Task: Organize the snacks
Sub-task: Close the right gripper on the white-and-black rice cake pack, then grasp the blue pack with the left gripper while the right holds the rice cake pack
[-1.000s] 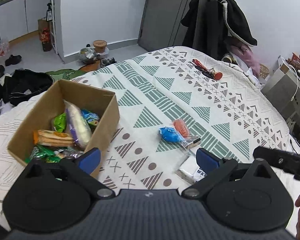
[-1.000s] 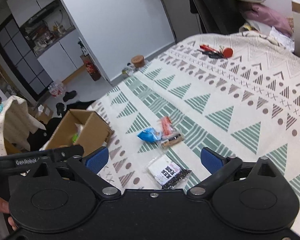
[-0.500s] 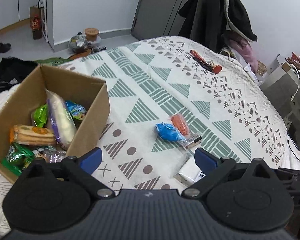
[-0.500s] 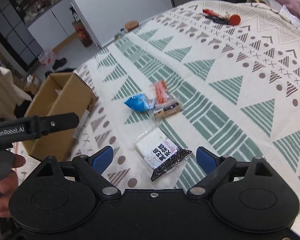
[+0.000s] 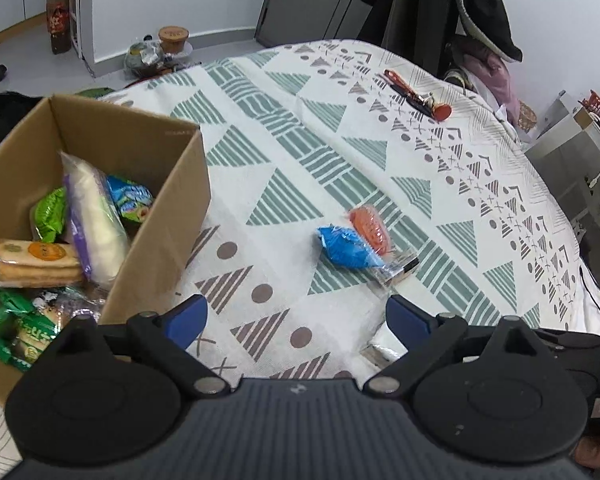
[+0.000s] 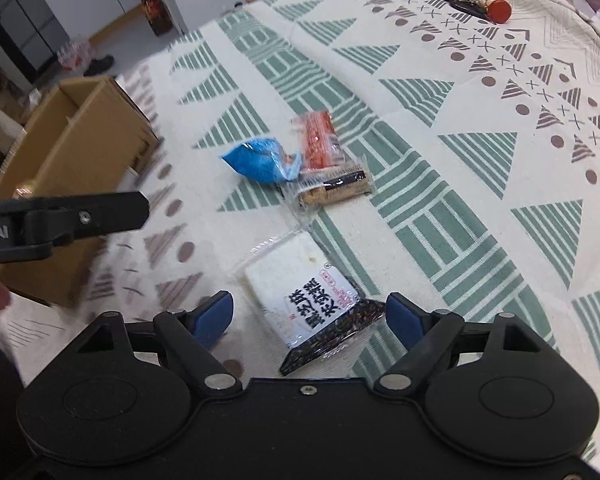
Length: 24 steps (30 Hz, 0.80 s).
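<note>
Now right gripper [image 6: 310, 316] closing astride white packet [image 6: 300, 292], cardboard box [image 6: 72, 136] apart.

Brown box [image 5: 156, 184], blue packet [image 6: 260, 160], orange packet [image 6: 318, 140], green-triangle cloth [image 6: 440, 120], perhaps white-and-black packet [image 6: 308, 296]

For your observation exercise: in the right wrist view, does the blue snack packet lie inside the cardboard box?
No, the blue snack packet lies on the patterned cloth, apart from the cardboard box.
</note>
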### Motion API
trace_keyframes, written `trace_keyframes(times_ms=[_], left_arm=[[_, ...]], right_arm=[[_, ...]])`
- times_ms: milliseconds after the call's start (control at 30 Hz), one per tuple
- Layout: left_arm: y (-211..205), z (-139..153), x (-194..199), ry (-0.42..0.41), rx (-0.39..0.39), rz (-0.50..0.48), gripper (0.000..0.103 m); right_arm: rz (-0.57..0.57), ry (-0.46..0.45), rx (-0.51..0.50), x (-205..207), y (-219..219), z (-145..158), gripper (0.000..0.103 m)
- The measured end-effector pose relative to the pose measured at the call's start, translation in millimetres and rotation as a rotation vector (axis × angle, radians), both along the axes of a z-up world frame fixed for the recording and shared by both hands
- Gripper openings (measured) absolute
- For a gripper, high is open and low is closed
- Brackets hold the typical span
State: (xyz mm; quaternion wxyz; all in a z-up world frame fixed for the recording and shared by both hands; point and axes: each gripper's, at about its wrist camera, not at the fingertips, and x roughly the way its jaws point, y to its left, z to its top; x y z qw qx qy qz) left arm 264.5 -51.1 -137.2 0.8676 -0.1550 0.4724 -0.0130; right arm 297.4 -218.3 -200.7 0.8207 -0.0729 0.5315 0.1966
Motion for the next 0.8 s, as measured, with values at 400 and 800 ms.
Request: trace_keyframes(times_ms=[400,800], left_arm=[[-10.2,-20.0,26.9,0.02,-0.016,-0.032,0.091],[-28.1,-25.4,56.1,-0.011,-0.012,-0.058,0.083]], right_arm=[[-0.008,0.003,0.021,12.6,-5.9,-5.5,0.049],[-0.159,-0.024,0.033,25.5,-45.0,1.1,0.048]])
